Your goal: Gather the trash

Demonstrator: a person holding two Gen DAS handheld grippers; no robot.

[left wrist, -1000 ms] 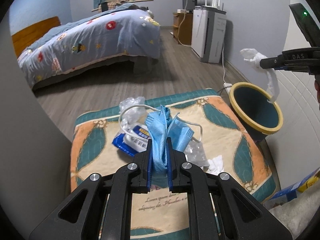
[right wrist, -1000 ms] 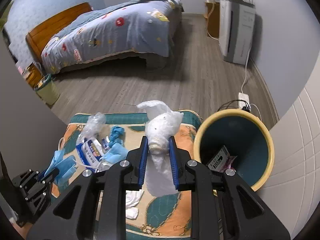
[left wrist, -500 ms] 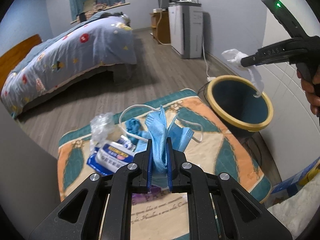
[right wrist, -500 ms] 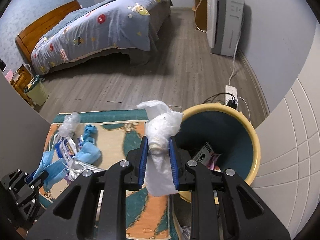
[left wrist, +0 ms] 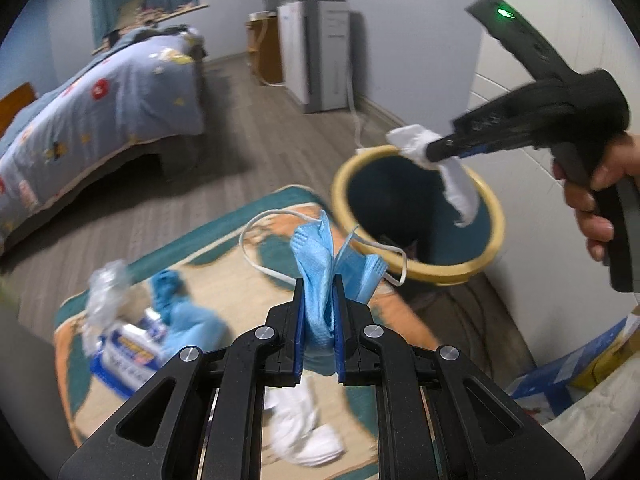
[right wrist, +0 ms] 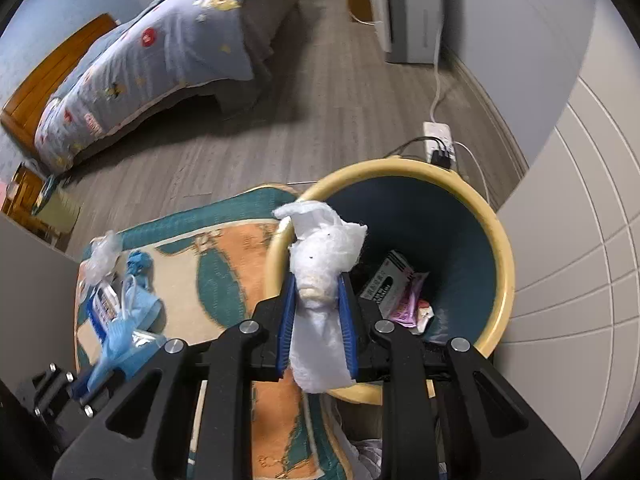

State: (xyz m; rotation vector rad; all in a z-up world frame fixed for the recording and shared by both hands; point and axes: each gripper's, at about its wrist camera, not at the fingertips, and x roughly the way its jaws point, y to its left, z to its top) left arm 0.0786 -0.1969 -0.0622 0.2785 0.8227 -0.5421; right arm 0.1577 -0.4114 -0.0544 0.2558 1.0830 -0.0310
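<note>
both hand-held grippers are travelling from over the patterned orange-and-teal mat (left wrist: 224,288) toward the round yellow-rimmed, teal-lined waste bin (right wrist: 496,248). right gripper (right wrist: 316,300) is now hanging over the bin's mouth, clamping one crumpled white tissue (right wrist: 320,264), so a drop looks near. left gripper (left wrist: 318,304) is pinching one blue pleated face mask (left wrist: 316,256), with the bin ahead to its right. roughly five scraps are still lying on the mat.
</note>
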